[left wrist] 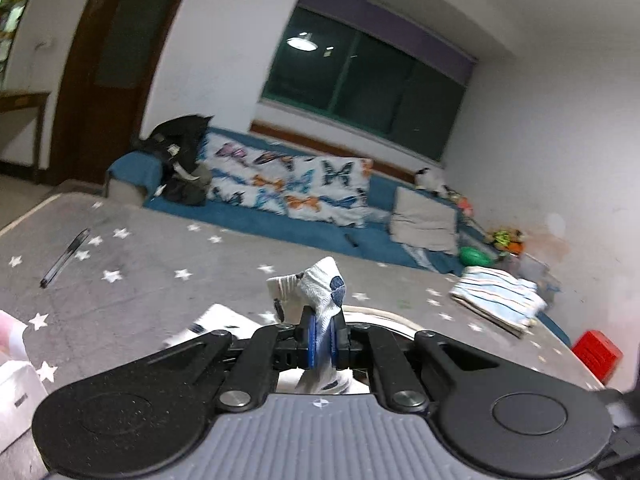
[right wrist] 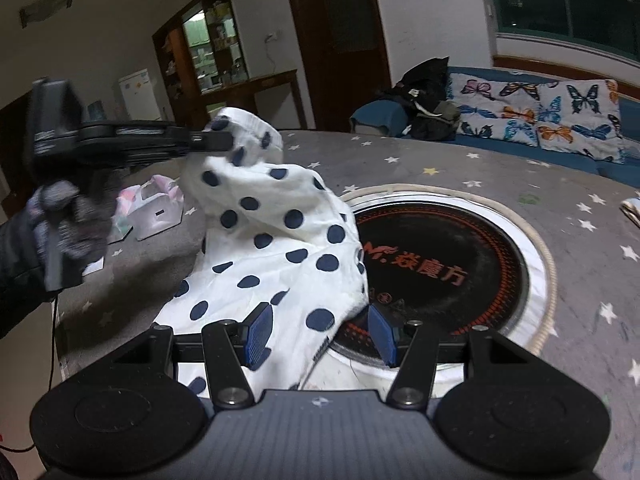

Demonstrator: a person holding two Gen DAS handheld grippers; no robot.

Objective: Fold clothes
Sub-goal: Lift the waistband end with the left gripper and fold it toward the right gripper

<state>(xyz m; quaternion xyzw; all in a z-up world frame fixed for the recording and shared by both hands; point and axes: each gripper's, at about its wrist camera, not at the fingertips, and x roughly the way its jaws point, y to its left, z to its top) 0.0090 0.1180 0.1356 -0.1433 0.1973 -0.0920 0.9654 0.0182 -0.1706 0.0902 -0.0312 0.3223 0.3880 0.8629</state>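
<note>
While the left hand-held gripper [right wrist: 224,142] pinches a bunched edge of the polka-dot garment [right wrist: 272,248] and holds it up off the tabletop [right wrist: 500,176], the right hand-held gripper [right wrist: 320,334] sits wide apart w/ cloth draped between its pads, nothing clamped. Rest of the fabric trails onto the tabletop beside the round black burner [right wrist: 440,260]. Best move (my read): close the right on a matching edge or corner, not mid-panel, then pull both apart to flatten before creasing.
</note>
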